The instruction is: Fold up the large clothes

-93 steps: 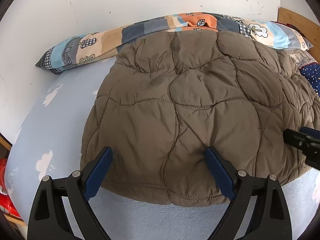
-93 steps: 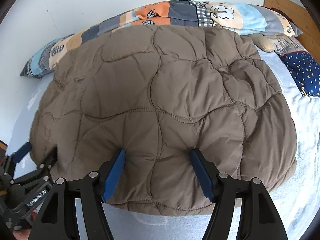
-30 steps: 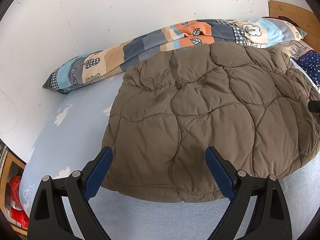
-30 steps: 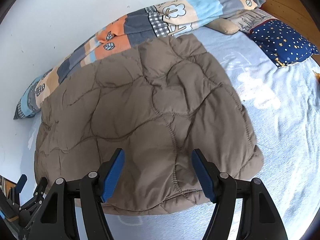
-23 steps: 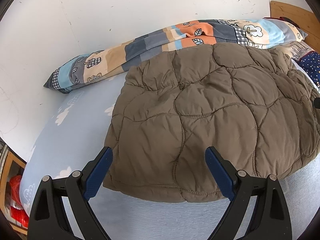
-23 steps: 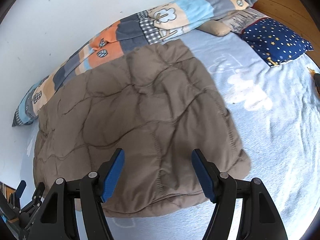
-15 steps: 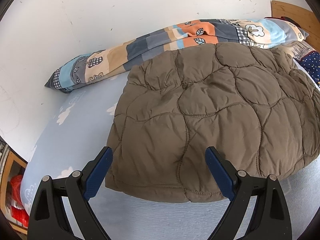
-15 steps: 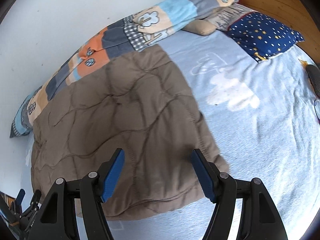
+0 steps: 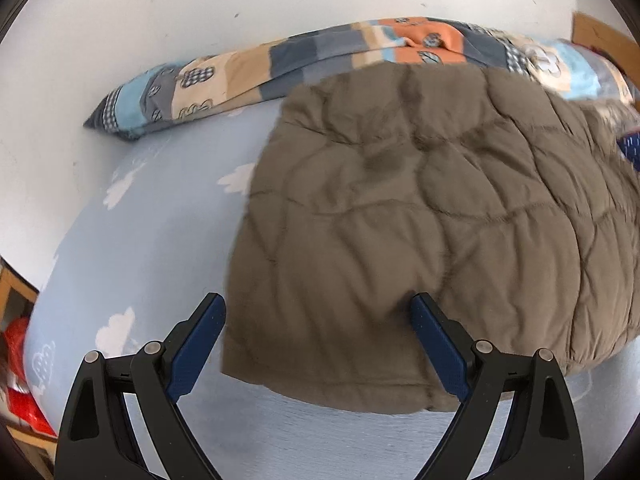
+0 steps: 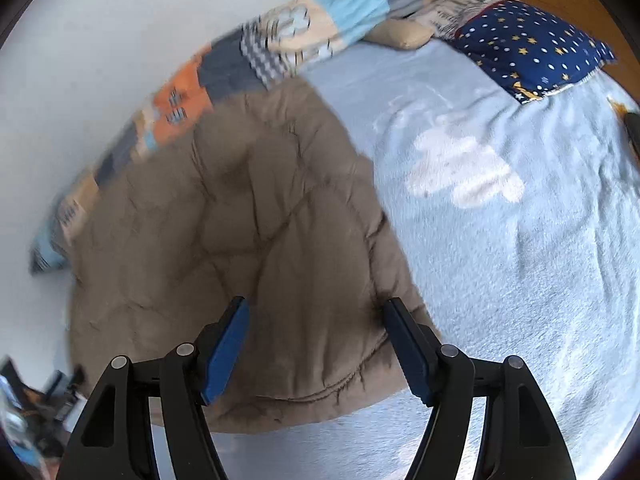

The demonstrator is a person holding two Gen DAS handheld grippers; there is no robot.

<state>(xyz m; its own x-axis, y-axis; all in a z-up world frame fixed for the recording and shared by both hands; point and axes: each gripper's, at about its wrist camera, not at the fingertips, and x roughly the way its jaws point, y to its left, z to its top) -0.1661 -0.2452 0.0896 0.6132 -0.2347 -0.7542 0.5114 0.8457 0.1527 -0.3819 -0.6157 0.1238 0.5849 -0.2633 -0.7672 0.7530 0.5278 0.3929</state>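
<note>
Brown quilted jacket (image 9: 420,216) flat on bed (image 9: 132,248), near hem between spread fingers of left gripper (image 9: 318,320) and right gripper (image 10: 316,334); nothing held. Likely puffy, soft, light, slippery: pinch stitched hem corners.

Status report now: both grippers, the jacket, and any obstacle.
Left gripper open, over jacket's near left corner. Right gripper open, over its right edge. Brown jacket flat on the bed, not gripped. Nothing in the way.
</note>
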